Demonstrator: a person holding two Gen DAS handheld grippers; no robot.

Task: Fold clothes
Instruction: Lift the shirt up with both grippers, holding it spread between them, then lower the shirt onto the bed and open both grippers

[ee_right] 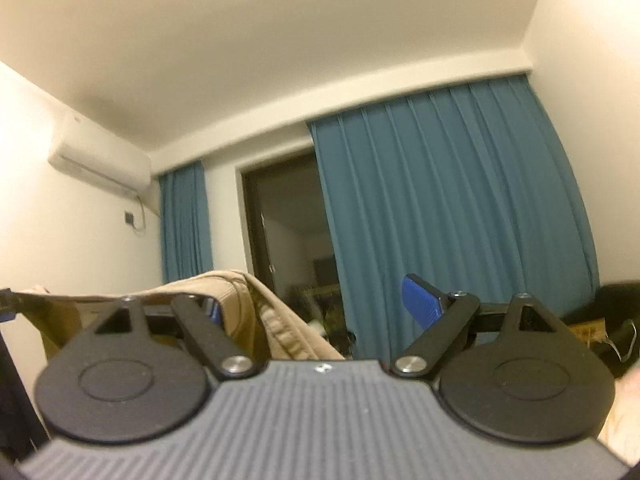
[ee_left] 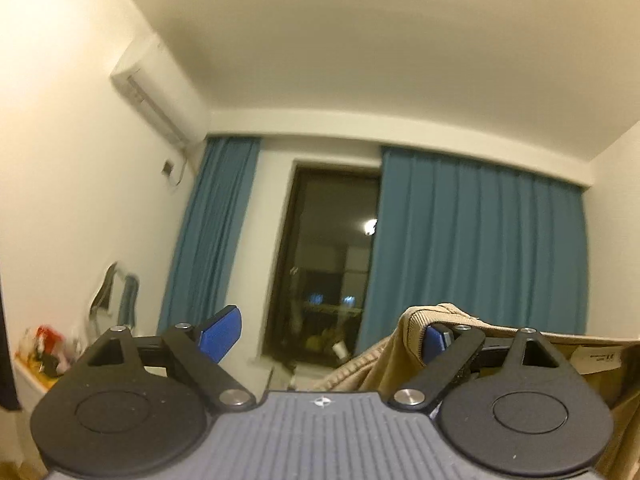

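where teal curtains [ee_right: 448, 208] hang, ceiling [ee_left: 360, 40] looms.

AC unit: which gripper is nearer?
Left. From the left gripper the AC unit looms large, up-left; from the right gripper it is smaller, farther off left.

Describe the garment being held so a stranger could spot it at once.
Start at the blue curtains that flank the dark window. In front of them, lifted between the two grippers, hangs a tan garment with a ribbed, corduroy-like weave. It is the only beige cloth in view, draped over one blue finger of each gripper.
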